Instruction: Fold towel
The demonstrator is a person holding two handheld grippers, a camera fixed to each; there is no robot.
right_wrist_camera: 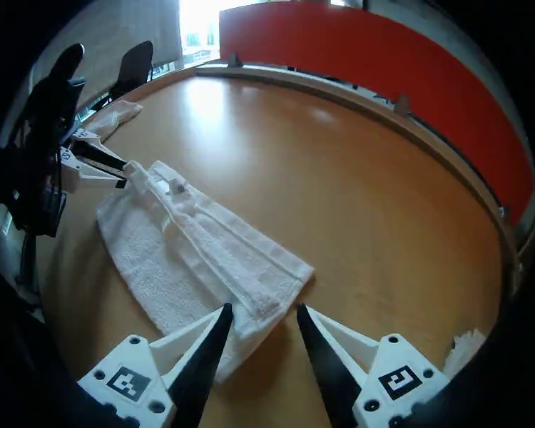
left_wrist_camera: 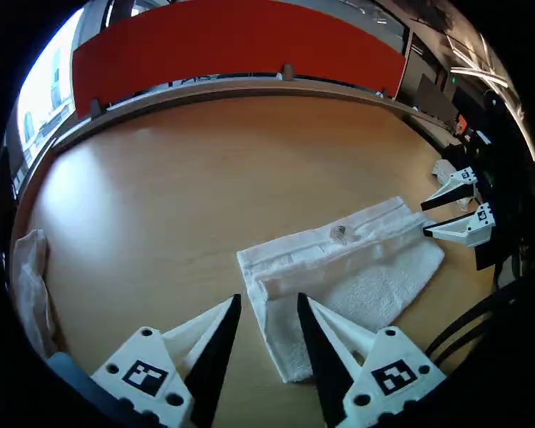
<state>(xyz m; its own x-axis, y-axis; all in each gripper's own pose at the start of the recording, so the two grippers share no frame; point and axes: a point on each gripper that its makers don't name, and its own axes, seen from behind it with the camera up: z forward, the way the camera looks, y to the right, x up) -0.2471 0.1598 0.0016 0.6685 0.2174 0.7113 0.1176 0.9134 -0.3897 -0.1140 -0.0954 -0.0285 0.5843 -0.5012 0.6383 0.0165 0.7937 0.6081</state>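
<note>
Left gripper is gaping open at one end of the towel; right gripper is gaping open at the other. Towel is lying on the table as a long strip, seemingly folded lengthwise already; an end-to-end fold is probably remaining.

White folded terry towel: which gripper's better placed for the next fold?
Right, marginally. Both jaws stand open at opposite ends of the white folded terry towel; the hemmed corner lies mid-gap for the right gripper, mostly under one finger for the left gripper.

White towel on wooden table
</note>
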